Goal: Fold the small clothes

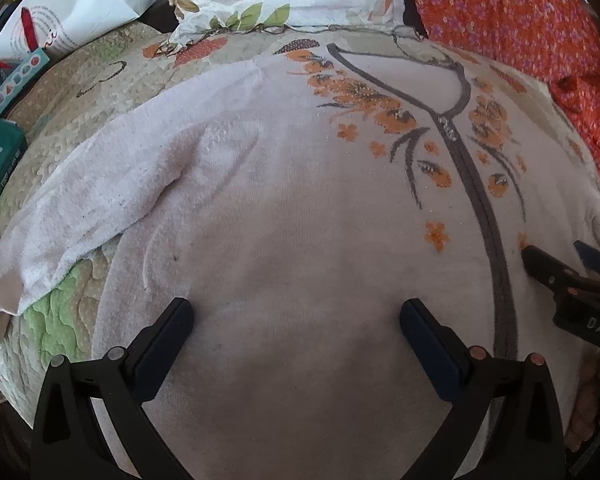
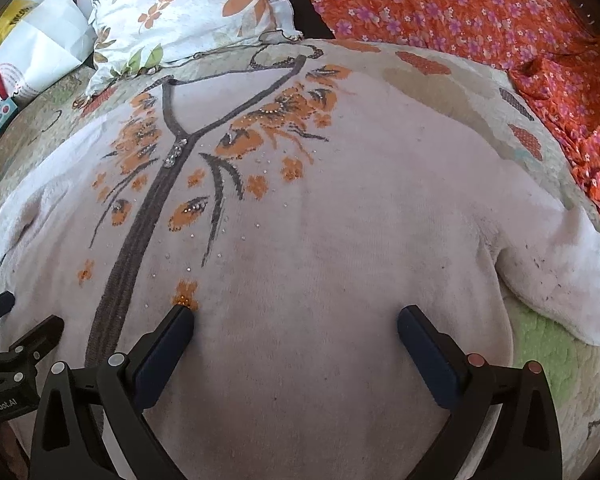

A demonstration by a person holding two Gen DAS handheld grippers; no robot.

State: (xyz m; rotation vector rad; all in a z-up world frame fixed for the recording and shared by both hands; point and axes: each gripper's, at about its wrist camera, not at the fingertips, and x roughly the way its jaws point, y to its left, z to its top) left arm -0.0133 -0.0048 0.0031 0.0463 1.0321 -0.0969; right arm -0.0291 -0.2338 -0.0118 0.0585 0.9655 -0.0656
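I hold both jaws spread wide, gripping nothing: left gripper (image 1: 296, 312) and right gripper (image 2: 296, 320) over a fuzzy pale-pink knit cardigan (image 2: 340, 240), orange-flowered, flat on the quilted bed (image 1: 60, 320).

Fuzzy matt knit sweater (image 2: 340, 240) on quilted bedspread (image 1: 60, 320)

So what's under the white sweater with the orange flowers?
The sweater lies on a quilted bedcover, green and beige, showing past its edges. What the quilt looks like beneath it is covered.
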